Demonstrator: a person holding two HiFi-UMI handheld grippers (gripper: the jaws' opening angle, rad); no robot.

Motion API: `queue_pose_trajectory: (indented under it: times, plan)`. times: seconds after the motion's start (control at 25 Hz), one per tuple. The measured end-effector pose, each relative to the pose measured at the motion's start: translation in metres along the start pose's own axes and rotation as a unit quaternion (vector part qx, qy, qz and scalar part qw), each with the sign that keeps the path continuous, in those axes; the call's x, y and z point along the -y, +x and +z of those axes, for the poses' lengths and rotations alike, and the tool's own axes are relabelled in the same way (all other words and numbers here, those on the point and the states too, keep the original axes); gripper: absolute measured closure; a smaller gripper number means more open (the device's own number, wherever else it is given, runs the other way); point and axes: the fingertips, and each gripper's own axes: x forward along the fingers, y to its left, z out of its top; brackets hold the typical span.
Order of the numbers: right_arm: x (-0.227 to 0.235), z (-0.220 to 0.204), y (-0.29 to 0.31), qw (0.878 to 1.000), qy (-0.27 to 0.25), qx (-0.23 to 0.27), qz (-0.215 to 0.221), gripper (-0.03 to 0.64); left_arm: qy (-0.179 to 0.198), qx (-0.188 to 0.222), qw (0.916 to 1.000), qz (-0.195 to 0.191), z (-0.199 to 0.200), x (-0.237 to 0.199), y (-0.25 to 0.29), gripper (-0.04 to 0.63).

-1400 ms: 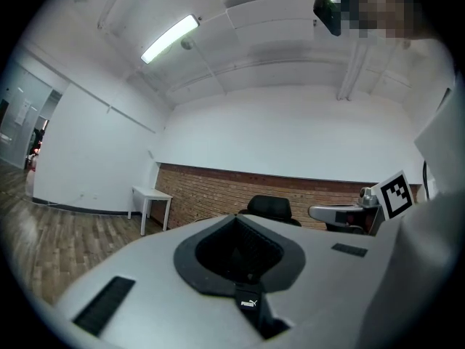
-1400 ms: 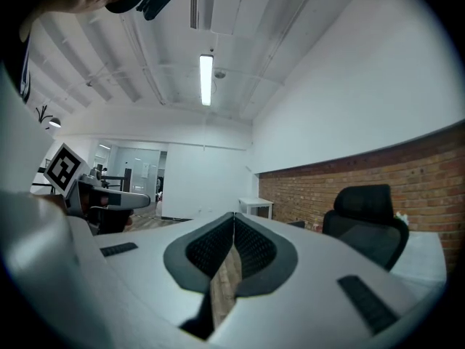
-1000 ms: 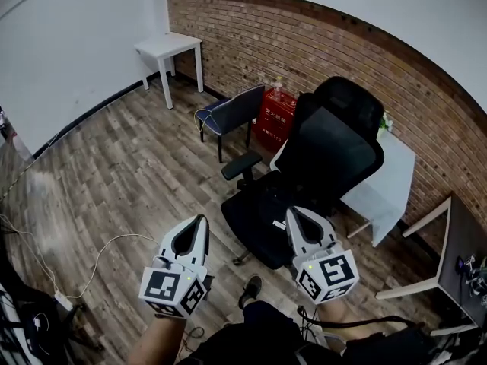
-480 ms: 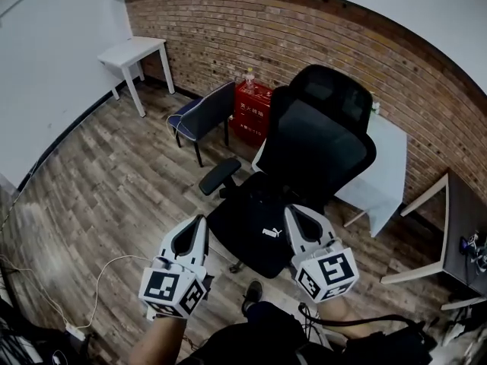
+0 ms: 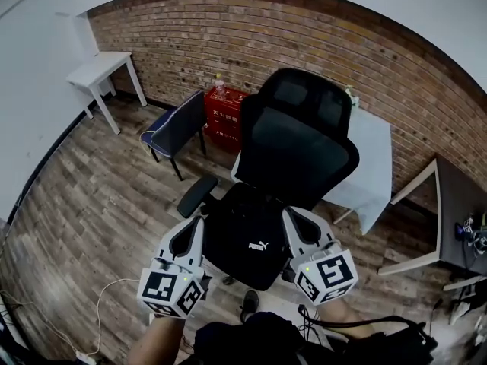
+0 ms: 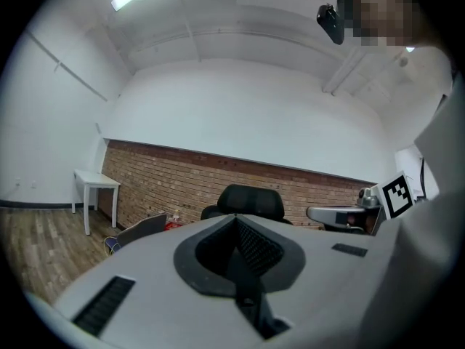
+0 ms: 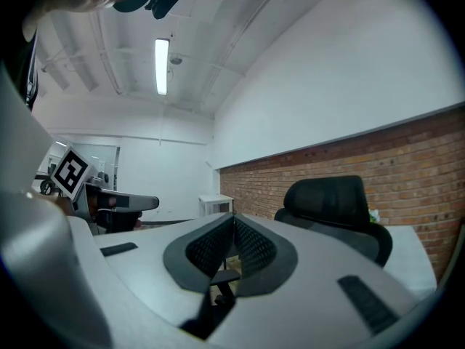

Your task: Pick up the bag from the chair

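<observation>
Both sets of jaws are shut tight with nothing in them, and the left gripper [image 5: 199, 220] and the right gripper [image 5: 288, 213] hang one at each side of the black bag [image 5: 247, 234], which sits on the seat of the black chair [image 5: 297, 147]. If they don't open first, they may just poke the soft bag and push it off, or bump the chair so it turns away.

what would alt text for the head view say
A black fabric bag with a white logo lies on the seat of a black office chair; the left tongs and right tongs, both shut, flank it.
</observation>
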Motion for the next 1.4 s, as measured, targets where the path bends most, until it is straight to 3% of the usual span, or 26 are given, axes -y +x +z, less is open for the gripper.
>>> queue_pose_trajectory:
  times: [0.4,0.56,1.04,1.4]
  plan:
    - [0.033,0.008,0.013,0.998,0.006,0.013,-0.054,0.6,0.008,-0.012,0.9987,-0.05,0.006,-0.005,0.051,0.586]
    - [0.04,0.011,0.019,0.996,0.0,0.013,-0.09,0.6,0.004,-0.011,0.9961,-0.087,0.01,-0.012,0.075,0.586]
    - [0.069,0.018,0.036,0.972,0.016,0.013,-0.234,0.598,0.002,-0.038,0.9775,-0.208,0.015,-0.036,0.145,0.584]
    - [0.085,-0.014,0.049,0.954,0.036,-0.012,-0.298,0.598,0.001,-0.087,0.9632,-0.254,-0.017,-0.051,0.184,0.584]
